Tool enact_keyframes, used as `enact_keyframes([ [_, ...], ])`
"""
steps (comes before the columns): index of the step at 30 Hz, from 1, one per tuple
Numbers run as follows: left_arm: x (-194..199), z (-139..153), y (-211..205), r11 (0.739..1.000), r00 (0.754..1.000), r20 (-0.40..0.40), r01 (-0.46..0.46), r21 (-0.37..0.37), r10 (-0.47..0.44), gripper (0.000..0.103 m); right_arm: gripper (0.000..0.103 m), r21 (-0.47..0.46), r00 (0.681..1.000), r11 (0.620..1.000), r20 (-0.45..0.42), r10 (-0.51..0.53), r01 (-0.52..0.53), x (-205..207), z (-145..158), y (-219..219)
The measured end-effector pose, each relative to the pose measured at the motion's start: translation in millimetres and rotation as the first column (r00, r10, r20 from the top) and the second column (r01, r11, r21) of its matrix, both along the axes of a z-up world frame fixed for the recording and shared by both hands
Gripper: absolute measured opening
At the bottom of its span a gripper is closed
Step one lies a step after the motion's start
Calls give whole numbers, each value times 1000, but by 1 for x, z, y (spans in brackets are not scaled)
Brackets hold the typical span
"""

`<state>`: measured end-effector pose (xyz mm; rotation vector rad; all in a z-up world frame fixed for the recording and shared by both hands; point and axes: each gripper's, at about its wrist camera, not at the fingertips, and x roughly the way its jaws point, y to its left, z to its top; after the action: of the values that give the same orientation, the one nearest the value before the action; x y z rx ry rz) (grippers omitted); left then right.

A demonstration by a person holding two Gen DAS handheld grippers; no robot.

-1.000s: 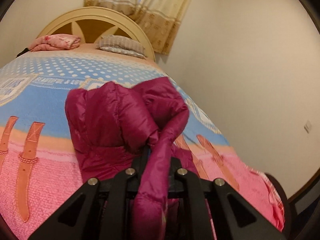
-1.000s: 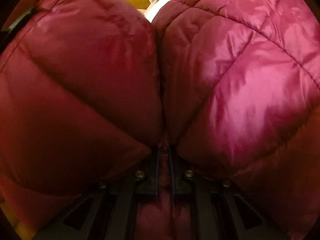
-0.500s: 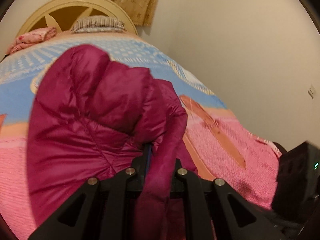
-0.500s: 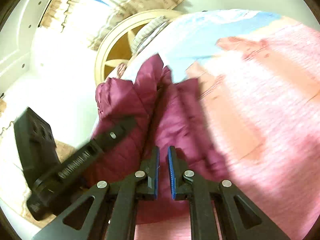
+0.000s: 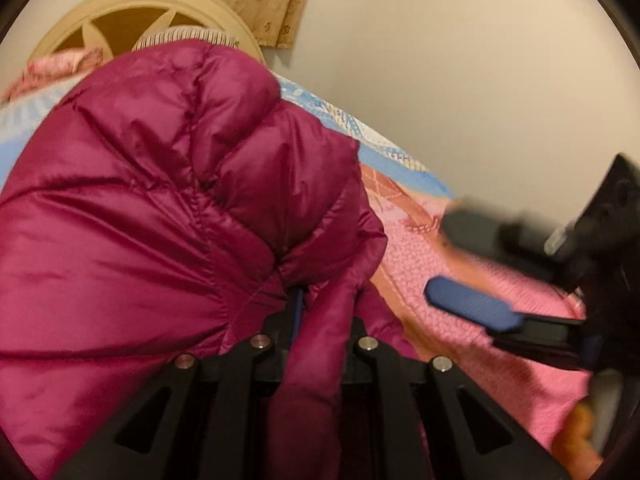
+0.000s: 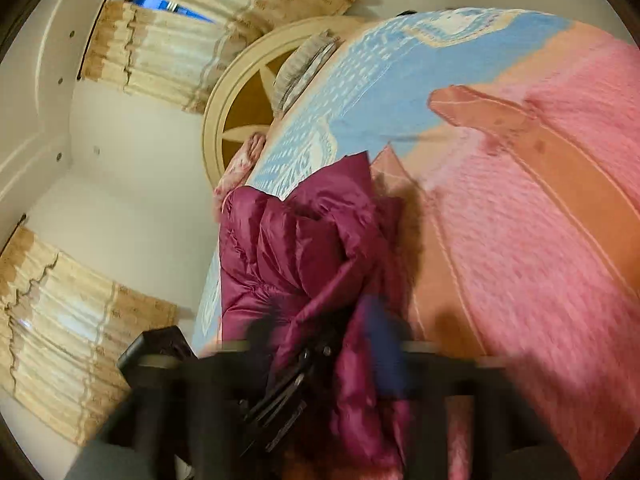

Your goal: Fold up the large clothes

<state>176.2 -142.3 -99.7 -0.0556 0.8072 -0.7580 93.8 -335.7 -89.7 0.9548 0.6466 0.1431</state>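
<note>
Looking through the left wrist cam, the left gripper (image 5: 320, 312) was pinching a fold of the magenta puffer jacket (image 5: 160, 208), the bulk ballooning up ahead of its jaws. The right gripper (image 5: 476, 276) sat off to the side, jaws spread, empty.

Right wrist cam was blurry, but the jacket lay just ahead on the bedspread (image 6: 540, 240). Mid-fold, I'd say; next it needs a fresh right-hand grab.

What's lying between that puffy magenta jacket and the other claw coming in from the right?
In the left wrist view, only bare pink bedspread lies between the magenta jacket and the right claw. The left claw grips a fold of the jacket.
</note>
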Motion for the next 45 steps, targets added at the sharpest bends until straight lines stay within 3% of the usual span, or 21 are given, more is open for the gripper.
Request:
enact_keyframes([
  [4,0,3,5,1000,1000,6,-5,8,5,15,77,-4,999,999,5,34,-34,28,-4,2],
  [8,-1,6,0,1000,1000,6,-17,23,16,15,77,-136,994,986,-64,90,-98,57,-6,12],
  [9,-1,7,-1,999,1000,5,-19,29,19,16,68,-164,992,980,-70,103,-113,61,-6,15],
  [10,-3,9,-4,998,1000,11,-22,53,21,16,51,-198,989,971,-89,118,-134,67,-6,18],
  [13,-13,19,-15,991,999,40,-5,132,0,17,37,-211,985,965,-100,139,-158,75,-10,18],
  [15,-22,30,-9,990,999,34,31,138,-36,19,32,-233,982,957,-119,147,-172,79,-12,19],
  [17,-35,45,6,991,997,34,64,120,-68,26,31,-262,980,948,-133,151,-182,79,-13,22],
  [19,-47,61,27,992,995,62,67,105,-74,52,31,-284,977,940,-148,153,-190,82,-15,22],
  [21,-55,77,50,996,993,98,52,78,-59,70,31,-291,976,937,-156,153,-193,84,-18,20],
  [24,-39,99,93,998,988,151,-47,36,41,76,31,-297,975,935,-162,151,-194,89,-23,17],
  [27,6,106,113,978,964,196,-197,72,180,76,31,-327,974,923,-166,154,-201,89,-23,21],
  [29,41,102,113,968,958,190,-235,91,214,75,31,-366,973,906,-171,157,-211,88,-21,26],
  [33,83,85,87,975,967,191,-190,115,166,71,31,-370,971,904,-176,160,-216,88,-21,26],
  [38,107,44,64,965,982,76,-185,186,173,71,31,-399,964,885,-205,170,-241,94,-21,27],
  [41,115,27,63,957,979,23,-201,211,201,79,31,-399,954,875,-230,195,-275,105,-26,25],
  [45,113,13,44,927,970,63,-244,285,236,89,29,-370,944,877,-240,228,-306,118,-33,18],
])
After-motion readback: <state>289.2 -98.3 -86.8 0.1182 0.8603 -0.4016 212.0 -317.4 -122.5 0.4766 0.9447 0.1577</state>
